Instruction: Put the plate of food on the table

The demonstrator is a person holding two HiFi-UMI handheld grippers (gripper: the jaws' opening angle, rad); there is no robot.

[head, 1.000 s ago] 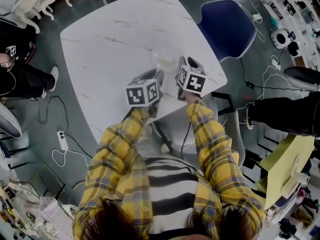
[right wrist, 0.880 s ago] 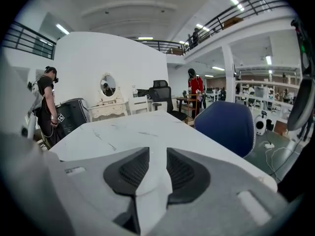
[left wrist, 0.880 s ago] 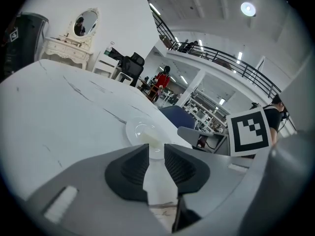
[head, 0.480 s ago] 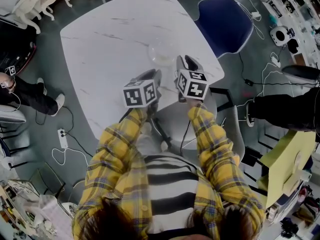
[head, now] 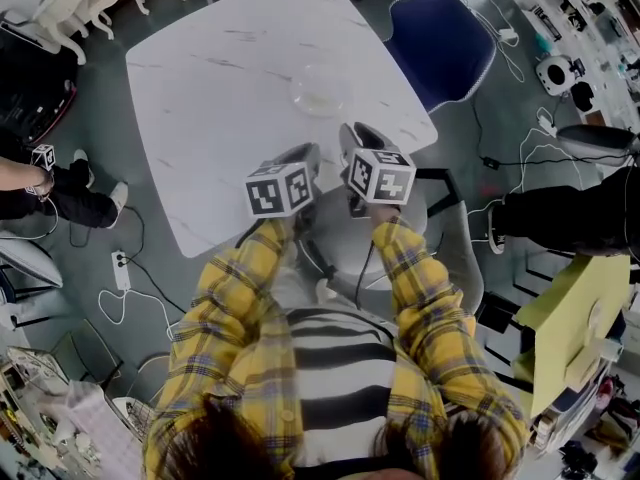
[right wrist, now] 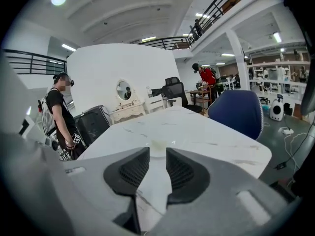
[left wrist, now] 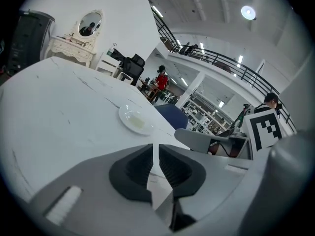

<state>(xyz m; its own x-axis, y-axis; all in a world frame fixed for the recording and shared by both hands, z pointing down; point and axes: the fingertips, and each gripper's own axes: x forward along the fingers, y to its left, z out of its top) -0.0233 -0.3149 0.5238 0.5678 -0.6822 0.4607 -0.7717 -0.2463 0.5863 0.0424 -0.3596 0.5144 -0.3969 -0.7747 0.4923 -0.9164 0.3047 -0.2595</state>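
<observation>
Since the plate point(head: 320, 90), with a pale smear of food in it, already lies flat on the white table point(head: 200, 168), toward the far right part of the top, the placing step looks done. Both tools hang over the near edge, well apart from the plate. The left gripper point(left wrist: 155, 150) has just been closing its jaws. Only a thin slit is left between the pads, bare tabletop shows through it, and it grasps nothing. The right gripper point(right wrist: 157, 154) is released and empty, its jaws spread wide, with the plate showing far beyond the gap. What remains, I judge, is only to draw both hands clear of the table without bumping its near edge or jolting the plate.
</observation>
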